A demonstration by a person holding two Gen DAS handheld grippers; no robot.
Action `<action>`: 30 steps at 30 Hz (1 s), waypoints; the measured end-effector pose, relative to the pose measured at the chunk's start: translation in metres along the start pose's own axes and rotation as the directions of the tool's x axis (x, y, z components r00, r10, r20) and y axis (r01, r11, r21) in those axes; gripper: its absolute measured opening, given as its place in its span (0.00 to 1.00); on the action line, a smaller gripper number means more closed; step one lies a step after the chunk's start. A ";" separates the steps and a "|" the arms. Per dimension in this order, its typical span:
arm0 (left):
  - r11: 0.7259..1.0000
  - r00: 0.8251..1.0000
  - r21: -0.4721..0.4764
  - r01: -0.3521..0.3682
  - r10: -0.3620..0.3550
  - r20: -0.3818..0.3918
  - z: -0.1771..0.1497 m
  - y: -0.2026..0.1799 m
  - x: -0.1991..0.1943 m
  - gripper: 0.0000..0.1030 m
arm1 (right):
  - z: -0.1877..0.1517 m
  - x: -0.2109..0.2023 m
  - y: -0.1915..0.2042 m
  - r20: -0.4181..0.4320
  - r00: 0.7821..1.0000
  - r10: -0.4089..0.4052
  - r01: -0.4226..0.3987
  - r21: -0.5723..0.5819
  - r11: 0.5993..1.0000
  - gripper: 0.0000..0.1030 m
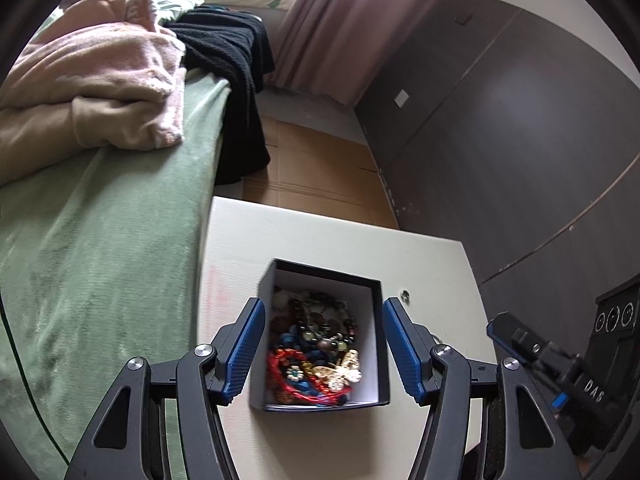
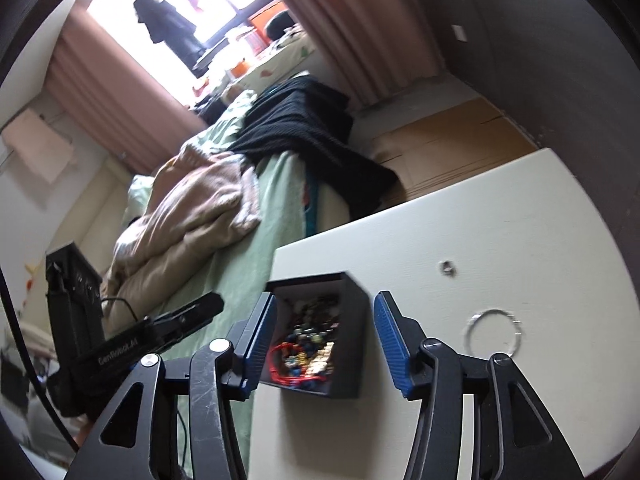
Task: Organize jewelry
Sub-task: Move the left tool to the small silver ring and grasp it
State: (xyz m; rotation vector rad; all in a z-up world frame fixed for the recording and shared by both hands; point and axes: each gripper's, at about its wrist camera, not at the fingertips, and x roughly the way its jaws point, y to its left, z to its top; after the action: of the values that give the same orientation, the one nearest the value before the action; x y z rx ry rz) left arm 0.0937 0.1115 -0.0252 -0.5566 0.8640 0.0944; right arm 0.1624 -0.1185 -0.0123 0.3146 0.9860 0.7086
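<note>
A black open box (image 1: pixel 382 344) with a white inside stands on a white table (image 1: pixel 424 264). It holds a tangle of jewelry (image 1: pixel 316 354): beads, a red cord, a pale butterfly piece. My left gripper (image 1: pixel 324 348) is open, one finger on each side of the box, above it. In the right wrist view the box (image 2: pixel 348 344) also sits between the open fingers of my right gripper (image 2: pixel 325 340). A silver bangle (image 2: pixel 494 332) and a small ring (image 2: pixel 447 268) lie on the table (image 2: pixel 500 216) to the right of the box. The ring also shows in the left wrist view (image 1: pixel 405 295).
A bed with a green cover (image 1: pixel 112 240) borders the table's left edge, with a pink blanket (image 1: pixel 100 80) and a black garment (image 1: pixel 236 64) on it. Dark cabinets (image 1: pixel 520 140) stand on the right. Cardboard (image 1: pixel 320 168) lies on the floor beyond the table.
</note>
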 end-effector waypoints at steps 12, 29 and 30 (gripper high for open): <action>0.995 0.999 0.103 0.017 -0.013 -0.041 -0.011 -0.056 0.030 0.60 | 0.013 -0.048 -0.065 0.047 0.997 -0.061 0.056 0.106 0.993 0.56; 0.973 0.984 0.231 -0.022 0.061 -0.165 0.003 -0.142 0.107 0.45 | 0.025 -0.038 -0.140 -0.095 0.989 -0.115 0.135 0.252 0.958 0.56; 0.969 0.981 0.244 -0.033 0.078 -0.177 0.003 -0.145 0.114 0.44 | 0.025 -0.035 -0.143 -0.104 0.987 -0.120 0.143 0.256 0.956 0.56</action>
State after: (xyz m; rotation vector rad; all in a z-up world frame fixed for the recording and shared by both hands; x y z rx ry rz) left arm 0.2135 -0.0269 -0.0465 -0.3167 1.0568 -0.0117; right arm 0.2282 -0.2458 -0.0537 0.4482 1.1767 0.4730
